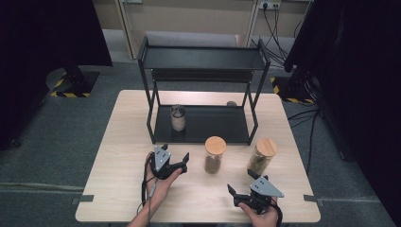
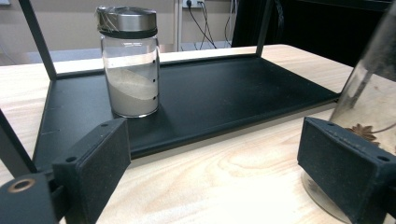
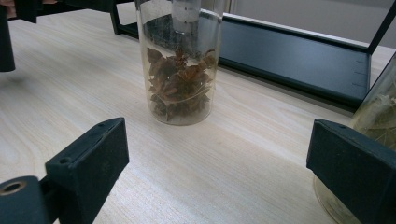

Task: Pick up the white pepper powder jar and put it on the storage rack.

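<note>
A black two-tier rack (image 1: 203,59) stands at the back of the wooden table (image 1: 123,142). On its lower shelf (image 2: 224,93) is a glass jar with a metal lid (image 1: 178,117) (image 2: 130,65), partly full of white powder. In front of the rack stand two wooden-lidded jars: one of star anise (image 1: 214,154) (image 3: 180,70) (image 2: 369,116), one of pale leaves (image 1: 262,156) (image 3: 378,121). My left gripper (image 1: 176,152) (image 2: 219,158) is open, left of the star anise jar, facing the shelf. My right gripper (image 1: 241,182) (image 3: 219,158) is open, in front of both jars, holding nothing.
A small dark round object (image 1: 231,103) lies at the back right of the lower shelf. The rack's upper shelf is bare. Dark stands (image 1: 75,80) and cables (image 1: 276,28) sit on the floor behind the table. Bare tabletop lies left of the rack.
</note>
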Tool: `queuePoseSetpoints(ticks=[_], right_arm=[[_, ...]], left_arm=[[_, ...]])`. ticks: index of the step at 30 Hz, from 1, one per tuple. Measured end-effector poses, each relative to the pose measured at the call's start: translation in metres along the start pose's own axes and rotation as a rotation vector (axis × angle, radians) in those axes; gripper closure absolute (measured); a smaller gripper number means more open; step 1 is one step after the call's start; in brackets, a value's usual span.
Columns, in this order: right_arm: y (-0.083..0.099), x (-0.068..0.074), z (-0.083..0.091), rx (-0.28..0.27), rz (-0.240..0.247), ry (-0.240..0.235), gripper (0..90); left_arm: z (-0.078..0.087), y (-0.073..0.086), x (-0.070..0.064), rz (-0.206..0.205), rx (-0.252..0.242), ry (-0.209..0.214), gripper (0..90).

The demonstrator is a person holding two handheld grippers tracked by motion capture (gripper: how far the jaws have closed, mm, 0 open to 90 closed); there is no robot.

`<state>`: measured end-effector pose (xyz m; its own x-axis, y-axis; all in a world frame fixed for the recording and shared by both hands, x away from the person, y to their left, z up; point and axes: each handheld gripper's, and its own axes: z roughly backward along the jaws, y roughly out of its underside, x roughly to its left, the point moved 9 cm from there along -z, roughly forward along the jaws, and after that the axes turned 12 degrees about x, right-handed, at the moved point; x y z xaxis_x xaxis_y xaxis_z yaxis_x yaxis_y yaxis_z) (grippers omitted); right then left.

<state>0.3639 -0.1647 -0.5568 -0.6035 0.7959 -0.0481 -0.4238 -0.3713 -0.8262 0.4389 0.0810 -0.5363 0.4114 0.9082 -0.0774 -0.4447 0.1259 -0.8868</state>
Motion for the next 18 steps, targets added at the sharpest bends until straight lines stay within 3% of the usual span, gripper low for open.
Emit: queuePoseSetpoints(ticks=[18], right_arm=[[0.0,0.0,0.0,0.001,0.0,0.001,5.7]], left_arm=[[0.018,0.019,-0.017,0.003,0.013,0.047,8.7]])
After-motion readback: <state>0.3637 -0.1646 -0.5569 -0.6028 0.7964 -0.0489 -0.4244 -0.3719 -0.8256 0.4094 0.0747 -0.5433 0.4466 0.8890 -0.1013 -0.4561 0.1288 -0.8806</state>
